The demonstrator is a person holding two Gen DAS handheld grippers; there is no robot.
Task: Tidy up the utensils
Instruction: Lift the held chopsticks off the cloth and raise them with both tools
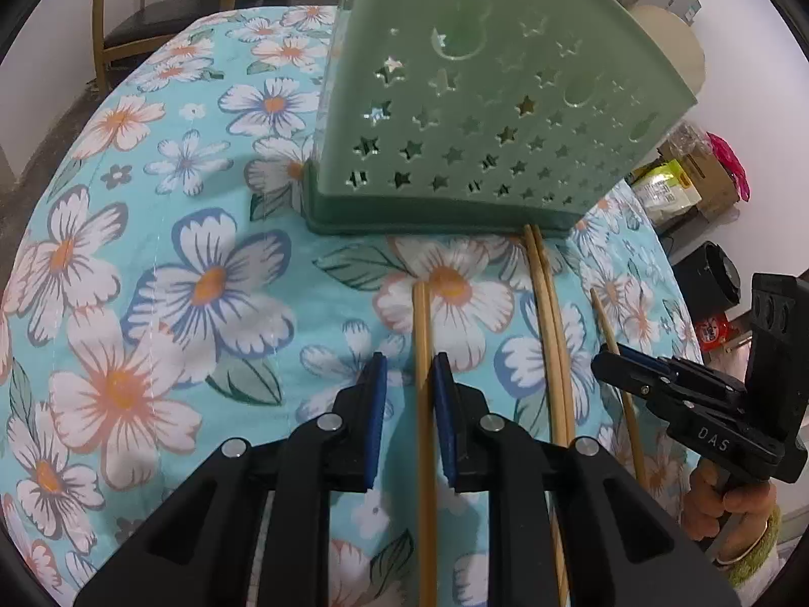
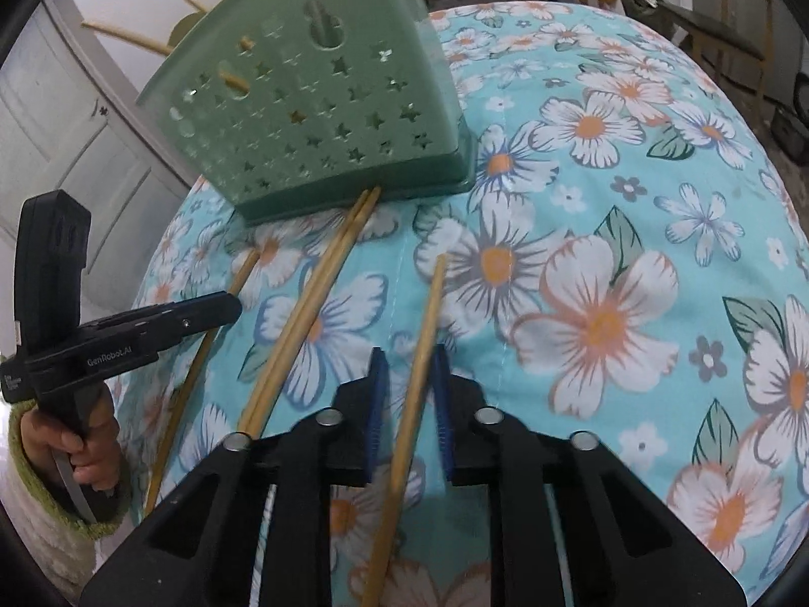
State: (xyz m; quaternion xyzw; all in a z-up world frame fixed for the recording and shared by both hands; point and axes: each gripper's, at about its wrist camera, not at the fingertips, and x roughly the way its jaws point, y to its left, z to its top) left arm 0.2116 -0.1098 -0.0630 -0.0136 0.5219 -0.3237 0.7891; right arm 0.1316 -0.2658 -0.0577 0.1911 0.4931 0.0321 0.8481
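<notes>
A green utensil holder (image 1: 485, 116) with star holes stands on the flowered tablecloth; in the right wrist view (image 2: 323, 101) chopsticks stick out of its top. Several bamboo chopsticks lie in front of it. My left gripper (image 1: 408, 369) is open, its blue pads on either side of one chopstick (image 1: 422, 354). A pair (image 1: 548, 329) and a single chopstick (image 1: 614, 349) lie to its right. My right gripper (image 2: 409, 369) is open around a chopstick (image 2: 424, 334). Each gripper shows in the other's view: the right one (image 1: 698, 399), the left one (image 2: 126, 334).
The round table (image 2: 632, 253) has a turquoise flowered cloth. Wooden chairs (image 1: 167, 5) stand behind it. Boxes and bags (image 1: 687, 182) sit on the floor to the right. A white door (image 2: 65, 116) is at the far left.
</notes>
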